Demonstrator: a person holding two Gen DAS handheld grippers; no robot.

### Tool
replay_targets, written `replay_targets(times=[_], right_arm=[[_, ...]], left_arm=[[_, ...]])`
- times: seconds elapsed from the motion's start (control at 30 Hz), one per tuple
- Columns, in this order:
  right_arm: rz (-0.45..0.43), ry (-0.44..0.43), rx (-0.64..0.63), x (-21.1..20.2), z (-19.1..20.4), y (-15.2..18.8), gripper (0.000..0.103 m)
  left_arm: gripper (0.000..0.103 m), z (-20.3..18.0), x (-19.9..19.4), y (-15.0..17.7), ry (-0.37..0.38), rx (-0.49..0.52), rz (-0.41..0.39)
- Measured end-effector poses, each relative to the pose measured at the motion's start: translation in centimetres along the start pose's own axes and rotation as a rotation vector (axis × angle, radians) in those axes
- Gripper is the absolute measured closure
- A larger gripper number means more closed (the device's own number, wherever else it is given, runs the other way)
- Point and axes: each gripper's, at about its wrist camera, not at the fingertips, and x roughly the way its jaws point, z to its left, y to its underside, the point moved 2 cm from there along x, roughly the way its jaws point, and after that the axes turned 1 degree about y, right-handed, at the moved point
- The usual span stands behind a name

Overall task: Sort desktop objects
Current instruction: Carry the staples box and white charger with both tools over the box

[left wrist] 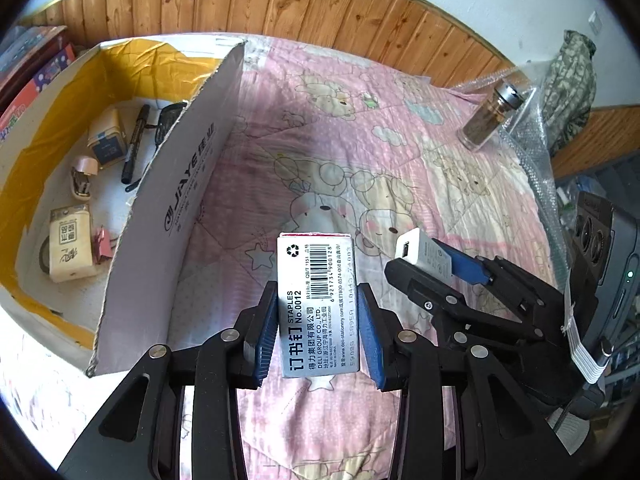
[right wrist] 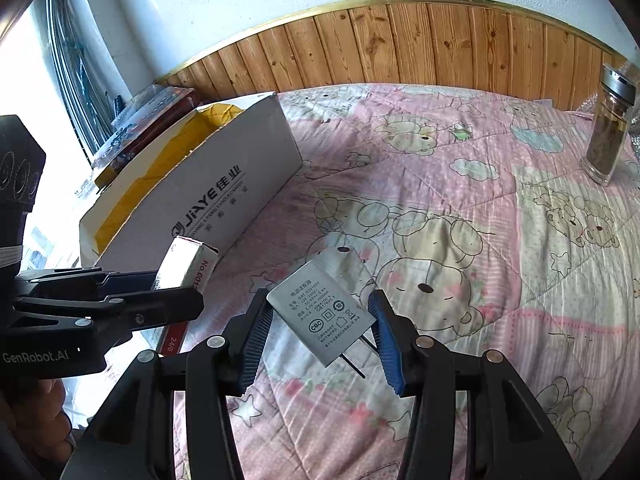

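My left gripper (left wrist: 318,332) is shut on a white staples box (left wrist: 318,300) and holds it above the pink quilt, just right of the open cardboard box (left wrist: 188,200). My right gripper (right wrist: 320,336) is shut on a white USB charger (right wrist: 320,312), prongs pointing back toward the camera, also above the quilt. In the left wrist view the right gripper (left wrist: 444,276) with the charger (left wrist: 420,256) hangs close on the right. In the right wrist view the left gripper (right wrist: 168,304) with the staples box (right wrist: 186,268) is at the left, next to the cardboard box (right wrist: 224,188).
The cardboard box holds a marker (left wrist: 134,144), a small stapler (left wrist: 82,178), a tissue pack (left wrist: 70,244), a square tin (left wrist: 106,138) and clips. A glass jar (left wrist: 490,116) stands at the quilt's far right, also in the right wrist view (right wrist: 608,128). Wood panelling runs behind.
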Motion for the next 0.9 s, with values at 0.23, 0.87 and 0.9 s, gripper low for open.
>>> replay_targets(times=[0.23,0.87,0.9], right_arm=[[-0.034,-0.012,-0.046,-1.8,3.2,-0.3,0.052],[-0.128,-0.07,-0.184,-5.4,12.1,-3.2,0.052],[-0.131,-0.072,-0.192,-5.4,12.6,-3.4,0.052]], left_arm=[[0.064,1.4,-3.3,1.2,0.031,-0.03,-0.045],[0.064,9.0,-10.0,2.4,0.059,-0.18,-0.168],[0.064,9.4,-10.2,2.2,0.058,-0.187,-0.173]])
